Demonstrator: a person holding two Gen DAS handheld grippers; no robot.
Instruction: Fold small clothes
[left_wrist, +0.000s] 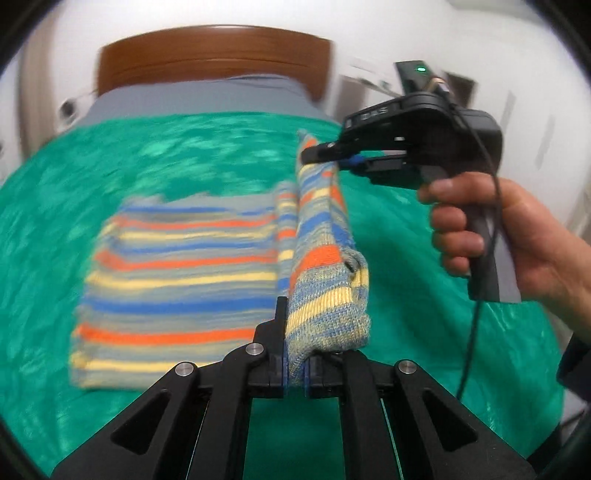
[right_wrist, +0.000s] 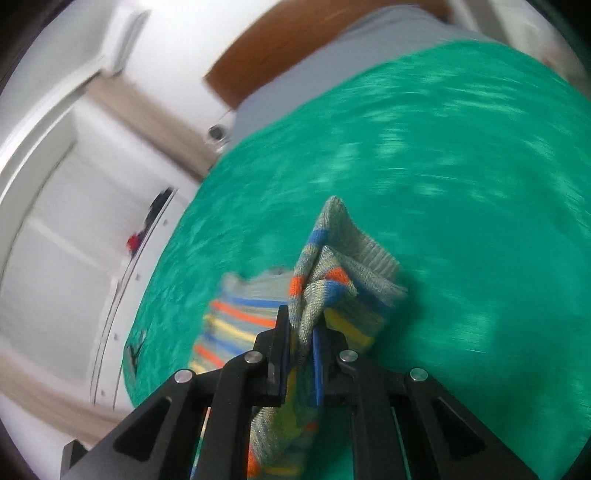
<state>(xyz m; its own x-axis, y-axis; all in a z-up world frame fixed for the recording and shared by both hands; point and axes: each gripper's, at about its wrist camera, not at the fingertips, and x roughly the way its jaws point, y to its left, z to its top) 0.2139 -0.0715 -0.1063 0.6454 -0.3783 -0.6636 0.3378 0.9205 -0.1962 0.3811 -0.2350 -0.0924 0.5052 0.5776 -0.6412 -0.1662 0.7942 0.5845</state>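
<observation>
A small knitted sweater (left_wrist: 177, 280) with orange, blue, yellow and grey stripes lies on the green bedspread (left_wrist: 110, 166). Its right edge is lifted into a standing fold. My left gripper (left_wrist: 295, 365) is shut on the near end of that lifted edge. In the left wrist view my right gripper (left_wrist: 317, 157), held by a hand (left_wrist: 517, 243), is shut on the far end of the same edge. The right wrist view shows the right gripper (right_wrist: 301, 343) with the sweater (right_wrist: 325, 280) bunched between its fingers, above the bedspread (right_wrist: 461, 184).
A brown wooden headboard (left_wrist: 214, 59) and a grey sheet (left_wrist: 199, 99) lie at the far end of the bed. White cupboards (right_wrist: 74, 221) stand beside the bed's left side. A black cable (left_wrist: 476, 325) hangs from the right gripper's handle.
</observation>
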